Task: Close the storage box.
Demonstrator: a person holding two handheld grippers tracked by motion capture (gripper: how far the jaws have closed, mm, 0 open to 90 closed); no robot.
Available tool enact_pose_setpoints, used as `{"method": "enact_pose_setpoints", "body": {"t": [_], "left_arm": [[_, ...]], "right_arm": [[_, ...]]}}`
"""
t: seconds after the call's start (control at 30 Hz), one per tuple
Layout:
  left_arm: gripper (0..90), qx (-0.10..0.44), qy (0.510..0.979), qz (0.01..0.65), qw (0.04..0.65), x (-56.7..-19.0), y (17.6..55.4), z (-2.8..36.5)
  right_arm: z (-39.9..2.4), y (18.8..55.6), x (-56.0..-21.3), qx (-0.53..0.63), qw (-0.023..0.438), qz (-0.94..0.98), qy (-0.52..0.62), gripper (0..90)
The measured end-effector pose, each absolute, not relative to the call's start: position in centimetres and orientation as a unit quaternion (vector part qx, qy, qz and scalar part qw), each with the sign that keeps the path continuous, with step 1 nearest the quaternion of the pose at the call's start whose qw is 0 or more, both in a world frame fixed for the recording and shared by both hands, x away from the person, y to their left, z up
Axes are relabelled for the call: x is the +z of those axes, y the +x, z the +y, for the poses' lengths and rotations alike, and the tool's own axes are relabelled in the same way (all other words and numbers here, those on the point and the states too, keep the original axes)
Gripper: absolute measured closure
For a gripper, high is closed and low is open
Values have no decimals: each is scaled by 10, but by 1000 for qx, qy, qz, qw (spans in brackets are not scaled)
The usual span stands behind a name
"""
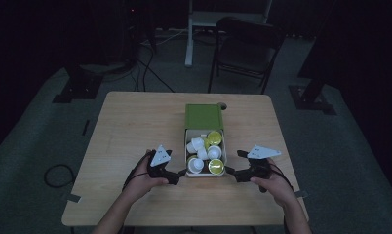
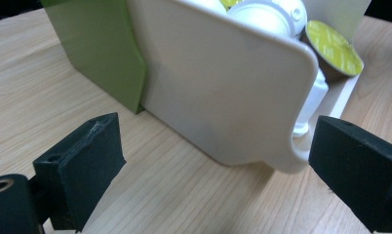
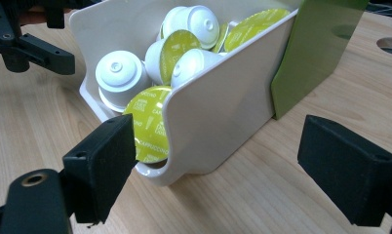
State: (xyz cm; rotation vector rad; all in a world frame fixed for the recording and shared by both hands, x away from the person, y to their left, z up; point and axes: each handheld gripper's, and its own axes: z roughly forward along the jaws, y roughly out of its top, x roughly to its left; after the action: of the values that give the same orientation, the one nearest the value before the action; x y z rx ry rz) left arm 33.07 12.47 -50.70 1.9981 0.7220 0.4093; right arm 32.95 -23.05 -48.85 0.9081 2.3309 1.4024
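Your left gripper (image 1: 180, 174) and right gripper (image 1: 229, 170) both gape, released, flanking the capsule tray (image 1: 225, 157) without gripping it.

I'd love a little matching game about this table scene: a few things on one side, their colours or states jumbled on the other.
Things:
1. sleeve
2. tray
3. capsules
4. left tongs

Descriptions:
A. open, beside the tray's near left corner
B. plain green, over the tray's far end
C. cream white, with curved side walls
D. piled up, some lids yellow-green

Pairs: 1-B, 2-C, 3-D, 4-A
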Motion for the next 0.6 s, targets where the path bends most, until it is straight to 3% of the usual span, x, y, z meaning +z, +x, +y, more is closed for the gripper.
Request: {"method": "enact_pose_setpoints", "body": {"t": [0.6], "left_arm": [[57, 172, 808, 298, 478, -501, 342, 121]], "right_arm": [[-226, 342, -492, 471, 149, 804, 330, 136]]}}
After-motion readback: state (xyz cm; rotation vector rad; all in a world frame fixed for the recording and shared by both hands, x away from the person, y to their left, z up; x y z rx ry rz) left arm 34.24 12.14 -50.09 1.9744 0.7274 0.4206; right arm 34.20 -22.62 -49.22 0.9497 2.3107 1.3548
